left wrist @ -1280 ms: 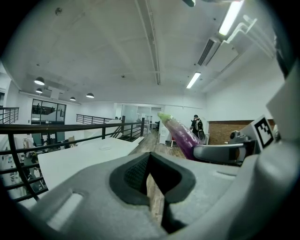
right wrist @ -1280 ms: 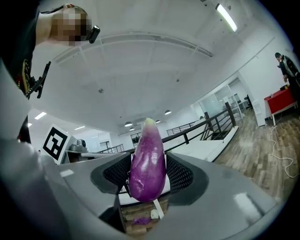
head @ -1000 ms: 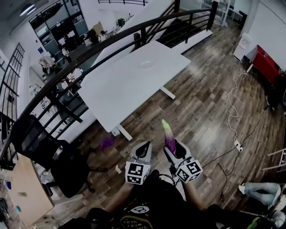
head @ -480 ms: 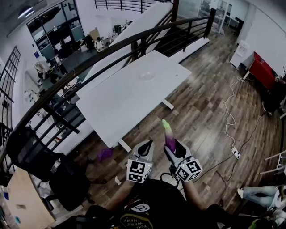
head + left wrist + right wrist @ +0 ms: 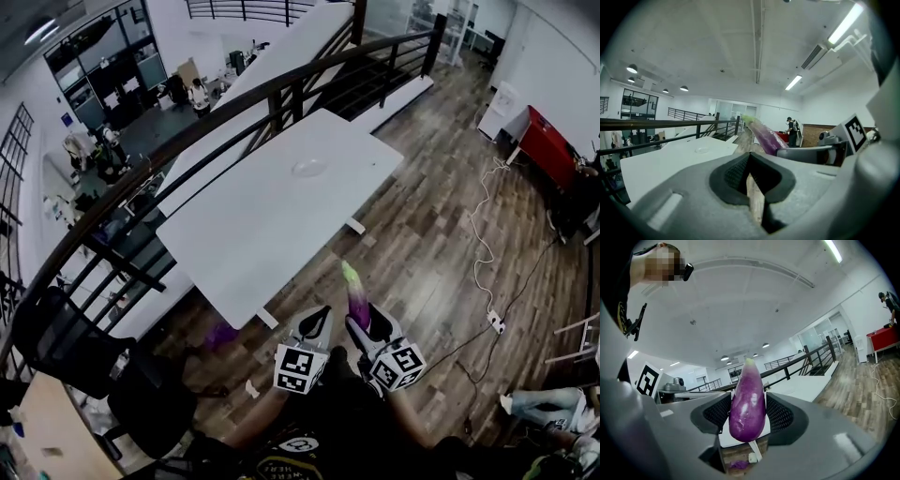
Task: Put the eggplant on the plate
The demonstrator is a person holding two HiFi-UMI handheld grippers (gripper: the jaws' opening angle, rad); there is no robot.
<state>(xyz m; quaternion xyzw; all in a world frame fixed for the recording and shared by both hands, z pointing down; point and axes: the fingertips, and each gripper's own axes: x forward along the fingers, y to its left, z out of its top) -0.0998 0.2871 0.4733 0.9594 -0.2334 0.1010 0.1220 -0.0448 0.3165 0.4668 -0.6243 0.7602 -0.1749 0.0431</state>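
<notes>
The right gripper (image 5: 750, 420) clamps the glossy purple eggplant with pale green tip (image 5: 747, 401) upright, well apart from the table. The left gripper (image 5: 752, 187) is pressed together, with nothing in it. I judge this the carrying step. The next move is to reach the white rectangular table (image 5: 253, 216) and lower the eggplant onto what seems a clear round plate (image 5: 309, 168).

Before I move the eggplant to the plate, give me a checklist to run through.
1. Eggplant gripped: ok, right gripper is shut on its lower part.
2. Left gripper free: ok, shut on nothing.
3. Plate in sight: ok, on the white table.
4. Plate empty: ok, nothing shows on it.
5. Eggplant over plate: not ok, it is above the floor, short of the table.
</notes>
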